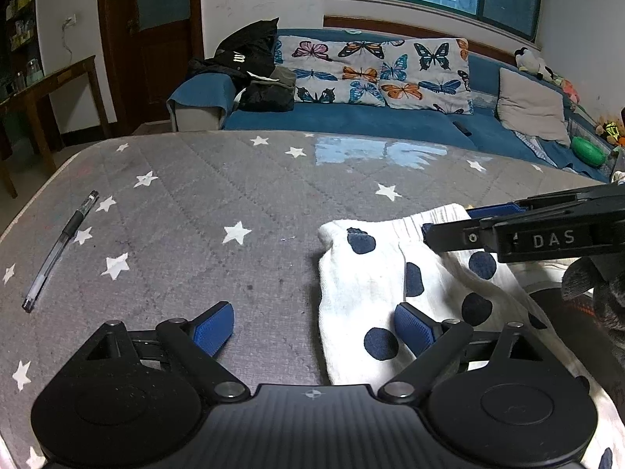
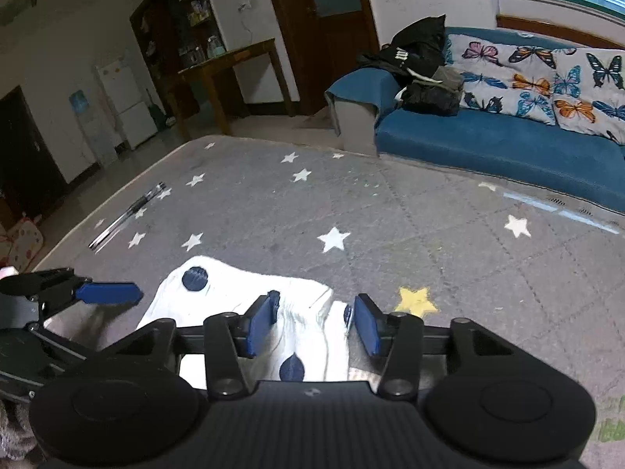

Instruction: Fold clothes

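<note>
I find the white garment with navy dots (image 1: pixel 394 293) lying crumpled on the grey star-printed mattress (image 1: pixel 234 195), near its front edge, well apart from the pen (image 1: pixel 62 246) that lies toward the mattress's left side. My left hand-held gripper (image 1: pixel 314 330) stands wide open at the garment's left border: its right pad rests over the cloth, its left pad over bare mattress, and neither presses anything. My right hand-held gripper (image 2: pixel 316 326) sits over the garment's far border with its jaws partly apart; a ridge of white cloth lies between the pads (image 2: pixel 259 328), but I cannot confirm that they pinch it. Beyond the mattress stands a blue sofa (image 1: pixel 351 121) carrying butterfly cushions (image 1: pixel 375 72) and dark clothing (image 1: pixel 254 66).
</note>
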`<action>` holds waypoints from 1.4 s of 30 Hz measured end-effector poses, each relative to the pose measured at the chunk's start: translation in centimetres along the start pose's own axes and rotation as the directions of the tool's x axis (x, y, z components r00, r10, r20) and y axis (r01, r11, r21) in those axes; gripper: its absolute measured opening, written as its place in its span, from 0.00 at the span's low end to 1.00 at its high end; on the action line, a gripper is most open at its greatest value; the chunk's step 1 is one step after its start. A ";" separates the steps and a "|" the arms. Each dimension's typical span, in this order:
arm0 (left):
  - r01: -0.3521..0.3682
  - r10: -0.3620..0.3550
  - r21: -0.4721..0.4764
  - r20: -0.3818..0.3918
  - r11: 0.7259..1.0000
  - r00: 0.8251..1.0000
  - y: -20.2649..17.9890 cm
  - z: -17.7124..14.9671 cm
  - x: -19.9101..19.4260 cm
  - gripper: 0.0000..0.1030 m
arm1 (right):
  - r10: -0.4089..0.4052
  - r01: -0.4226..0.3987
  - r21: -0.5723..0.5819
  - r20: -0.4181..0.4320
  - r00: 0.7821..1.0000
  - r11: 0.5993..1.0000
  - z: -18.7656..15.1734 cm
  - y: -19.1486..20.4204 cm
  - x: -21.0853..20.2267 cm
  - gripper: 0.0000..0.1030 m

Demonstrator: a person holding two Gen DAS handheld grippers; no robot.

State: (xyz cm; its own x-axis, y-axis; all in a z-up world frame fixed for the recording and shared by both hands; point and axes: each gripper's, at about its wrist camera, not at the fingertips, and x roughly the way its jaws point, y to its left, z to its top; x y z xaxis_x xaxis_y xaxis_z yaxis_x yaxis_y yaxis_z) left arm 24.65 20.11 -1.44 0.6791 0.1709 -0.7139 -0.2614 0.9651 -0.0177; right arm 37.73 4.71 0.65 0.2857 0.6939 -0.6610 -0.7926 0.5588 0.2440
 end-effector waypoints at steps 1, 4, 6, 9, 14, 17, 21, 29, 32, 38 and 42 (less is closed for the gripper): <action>0.000 0.000 -0.001 0.000 1.000 1.000 0.0 0.0 0.0 0.90 | -0.002 0.002 -0.006 -0.001 1.000 1.000 0.0 0.2 0.1 0.46; -0.002 0.002 0.001 0.001 1.000 1.000 0.0 0.0 0.0 0.91 | -0.006 0.006 -0.014 -0.006 1.000 1.000 0.0 0.4 0.1 0.42; -0.003 0.003 0.002 0.002 1.000 1.000 0.0 0.0 0.0 0.92 | -0.008 0.008 -0.006 -0.003 1.000 1.000 -0.2 0.4 -0.1 0.43; -0.006 0.006 0.001 0.001 1.000 1.000 0.0 -0.2 0.1 0.93 | -0.001 0.001 -0.007 0.000 1.000 1.000 -0.4 0.4 -0.2 0.40; -0.009 0.009 0.003 0.003 1.000 1.000 0.0 -0.2 -0.4 0.93 | 0.033 -0.033 0.018 -0.001 0.999 0.999 -0.4 0.4 -0.6 0.17; -0.010 0.010 -0.007 0.005 1.000 1.000 0.3 -0.4 -0.9 0.93 | 0.047 -0.047 0.028 0.013 0.999 0.998 -0.3 0.7 -1.4 0.16; -0.008 0.008 -0.010 -0.002 1.000 1.000 0.3 -0.9 -1.8 0.93 | 0.073 -0.074 0.038 0.031 0.997 0.997 -0.5 1.1 -3.0 0.16; 0.052 -0.052 0.003 0.017 0.999 0.999 -1.0 -3.5 -7.1 0.93 | 0.114 -0.115 0.001 0.066 0.991 0.993 -1.7 3.5 -7.8 0.16; 0.119 -0.119 0.006 0.034 0.993 0.992 -1.7 -5.1 -10.3 0.93 | 0.120 -0.119 -0.017 0.083 0.989 0.993 -1.8 4.5 -9.4 0.16; 0.179 -0.180 0.045 0.021 0.983 0.983 -1.7 -9.6 -15.7 0.93 | 0.167 -0.162 -0.049 0.098 0.981 0.985 -3.2 6.8 -13.2 0.16; 0.183 -0.183 0.014 -0.022 0.983 0.983 -1.0 -12.4 -18.0 0.93 | 0.199 -0.192 -0.084 0.087 0.976 0.978 -5.2 8.6 -15.9 0.16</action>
State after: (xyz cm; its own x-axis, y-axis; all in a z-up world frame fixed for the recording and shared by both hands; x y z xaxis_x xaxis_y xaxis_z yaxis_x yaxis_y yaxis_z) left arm 4.17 13.56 2.72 0.7000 -0.0128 -0.7140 -0.1228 0.9828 -0.1380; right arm 23.56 -3.85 9.56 0.1684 0.8279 -0.5350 -0.8750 0.3755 0.3057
